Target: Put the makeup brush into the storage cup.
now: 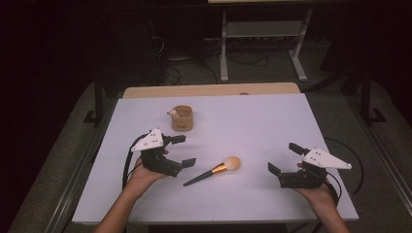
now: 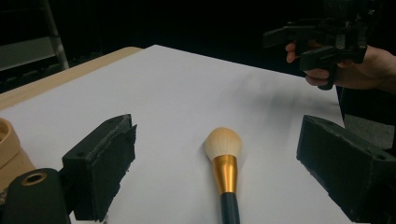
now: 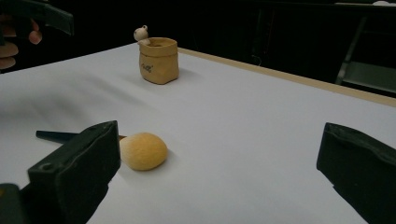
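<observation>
Brush first: a makeup brush with a dark slim handle, gold metal ferrule and round cream-coloured bristle head [image 1: 215,170] lies flat on the white-topped table [image 1: 252,121], in the near half, roughly midway between the left and right edges. Its head points toward the right edge and slightly away from the near edge, while the handle tip points back toward the near left corner.

The left gripper [image 1: 180,150], black with a grey three-cornered plate on top, is held in the person's left hand [image 1: 141,177] just left of the brush. Its jaws stand wide apart and hold nothing; in the left gripper view the brush [image 2: 224,163] lies on the tabletop between them, head away from the camera, touching neither jaw.

The right gripper [image 1: 283,158], held in the right hand [image 1: 316,191] near the near right corner, points toward the brush from the other side, well apart from it. Its jaws are also spread wide and empty. In the right gripper view the bristle head [image 3: 142,150] sits just beside the left-hand jaw.

A small tan sack-shaped pot with a little bear figure on its rim [image 1: 182,118] stands upright toward the far edge, left of centre, well apart from brush and grippers.
</observation>
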### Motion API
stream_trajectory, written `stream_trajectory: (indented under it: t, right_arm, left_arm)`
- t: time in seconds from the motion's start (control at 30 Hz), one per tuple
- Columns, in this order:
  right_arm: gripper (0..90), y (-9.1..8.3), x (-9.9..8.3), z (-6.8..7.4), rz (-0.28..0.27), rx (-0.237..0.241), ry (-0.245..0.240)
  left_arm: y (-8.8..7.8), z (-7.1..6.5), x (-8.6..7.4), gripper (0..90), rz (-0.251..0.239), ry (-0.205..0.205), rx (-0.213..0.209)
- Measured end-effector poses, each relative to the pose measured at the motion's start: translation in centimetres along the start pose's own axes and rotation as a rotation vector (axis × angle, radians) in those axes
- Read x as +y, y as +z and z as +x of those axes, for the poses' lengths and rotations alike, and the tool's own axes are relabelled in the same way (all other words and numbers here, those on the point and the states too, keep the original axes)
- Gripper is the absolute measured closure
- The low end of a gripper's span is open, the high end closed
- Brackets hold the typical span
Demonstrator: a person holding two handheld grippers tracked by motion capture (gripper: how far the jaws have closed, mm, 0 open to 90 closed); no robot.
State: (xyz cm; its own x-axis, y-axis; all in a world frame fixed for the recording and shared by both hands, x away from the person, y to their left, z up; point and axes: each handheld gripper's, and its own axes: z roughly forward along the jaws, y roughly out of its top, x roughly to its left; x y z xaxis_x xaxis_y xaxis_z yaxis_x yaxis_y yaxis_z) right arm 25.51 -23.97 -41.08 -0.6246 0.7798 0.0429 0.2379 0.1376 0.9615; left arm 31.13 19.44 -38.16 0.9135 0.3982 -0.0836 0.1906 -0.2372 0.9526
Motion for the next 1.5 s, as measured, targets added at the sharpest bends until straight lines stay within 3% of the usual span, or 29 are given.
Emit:
stream_trajectory:
  t: [1.5]
  right_arm:
    - [0.0,0.4,0.0,-0.1,0.002,0.002,0.004]
  left_arm:
    - [4.3,-0.1,2.2,11.8,0.018,0.046,-0.079]
